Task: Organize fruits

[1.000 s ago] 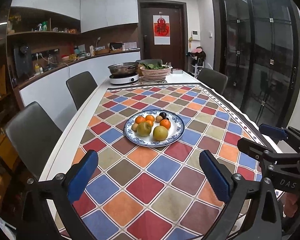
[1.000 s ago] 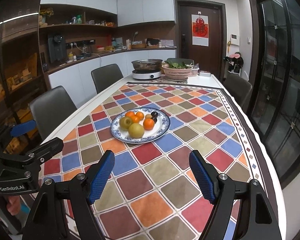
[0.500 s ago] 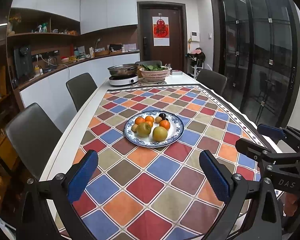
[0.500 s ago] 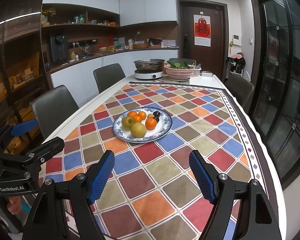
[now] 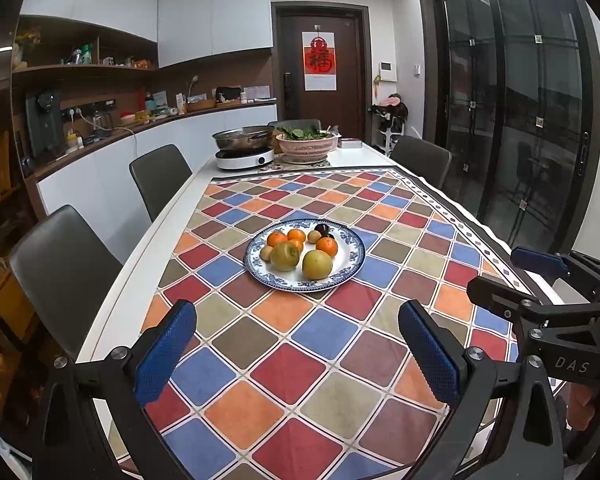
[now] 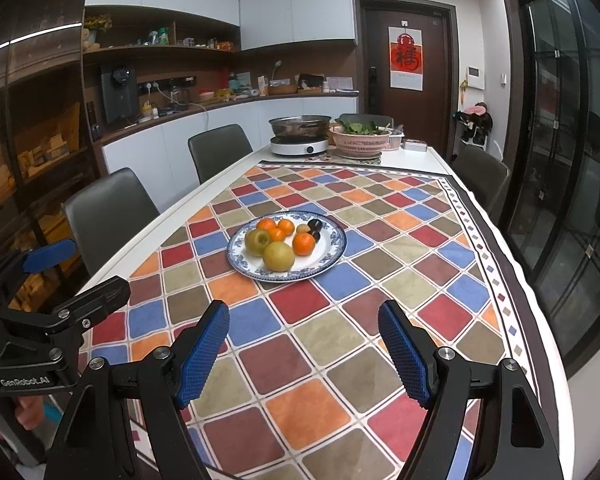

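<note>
A blue-and-white plate [image 5: 352, 264] [image 6: 332, 256] sits mid-table on the checked cloth. It holds two yellow-green pears [image 5: 317, 265] [image 6: 279, 256], several small oranges [image 5: 326, 246] [image 6: 303, 243], small brown fruits and dark plums [image 5: 322, 229] [image 6: 315, 225]. My left gripper [image 5: 296, 356] is open and empty, held above the cloth short of the plate. My right gripper [image 6: 304, 360] is open and empty, also short of the plate. Each gripper shows at the edge of the other's view.
The checked tablecloth [image 5: 292, 360] covers a long white table. A pan on an induction hob [image 5: 244, 152] and a pink colander of greens [image 5: 306, 144] stand at the far end. Grey chairs [image 5: 64, 268] line the left side, more on the right.
Both views have tilted down and drawn slightly closer to the plate. The fruits and plate have not moved. Both grippers stay open.
</note>
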The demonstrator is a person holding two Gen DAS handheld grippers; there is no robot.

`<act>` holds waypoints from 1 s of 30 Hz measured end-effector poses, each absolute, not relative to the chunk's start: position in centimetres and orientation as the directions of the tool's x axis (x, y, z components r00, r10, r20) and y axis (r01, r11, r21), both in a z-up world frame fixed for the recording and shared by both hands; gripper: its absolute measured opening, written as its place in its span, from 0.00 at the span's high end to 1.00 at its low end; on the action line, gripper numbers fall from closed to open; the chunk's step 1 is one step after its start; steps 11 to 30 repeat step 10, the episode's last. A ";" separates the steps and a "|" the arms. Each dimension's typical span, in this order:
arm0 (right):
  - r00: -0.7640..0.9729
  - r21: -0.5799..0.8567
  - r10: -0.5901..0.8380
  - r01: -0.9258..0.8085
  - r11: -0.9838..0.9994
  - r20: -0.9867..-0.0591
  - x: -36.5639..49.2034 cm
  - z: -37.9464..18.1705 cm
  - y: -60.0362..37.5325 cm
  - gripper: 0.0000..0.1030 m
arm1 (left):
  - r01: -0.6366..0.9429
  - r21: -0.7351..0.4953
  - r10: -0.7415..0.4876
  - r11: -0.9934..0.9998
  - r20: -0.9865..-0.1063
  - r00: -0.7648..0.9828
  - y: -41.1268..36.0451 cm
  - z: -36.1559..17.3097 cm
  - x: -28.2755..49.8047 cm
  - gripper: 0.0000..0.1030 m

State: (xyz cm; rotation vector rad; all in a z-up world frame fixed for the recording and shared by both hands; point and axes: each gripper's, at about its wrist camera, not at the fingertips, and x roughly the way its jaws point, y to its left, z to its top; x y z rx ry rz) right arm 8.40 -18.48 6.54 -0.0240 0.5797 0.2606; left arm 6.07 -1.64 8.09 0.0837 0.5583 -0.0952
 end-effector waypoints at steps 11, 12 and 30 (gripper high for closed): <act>0.798 0.049 0.239 -0.256 0.966 -0.553 8.5 6.0 -18.4 0.25 | 0.110 0.049 -0.067 0.993 -0.537 0.841 -1.6 7.9 6.0 0.00; 0.798 0.049 0.239 -0.256 0.966 -0.553 8.5 6.0 -18.4 0.25 | 0.110 0.049 -0.067 0.993 -0.537 0.841 -1.6 7.9 6.0 0.00; 0.798 0.049 0.239 -0.256 0.966 -0.553 8.5 6.0 -18.4 0.25 | 0.110 0.049 -0.067 0.993 -0.537 0.841 -1.6 7.9 6.0 0.00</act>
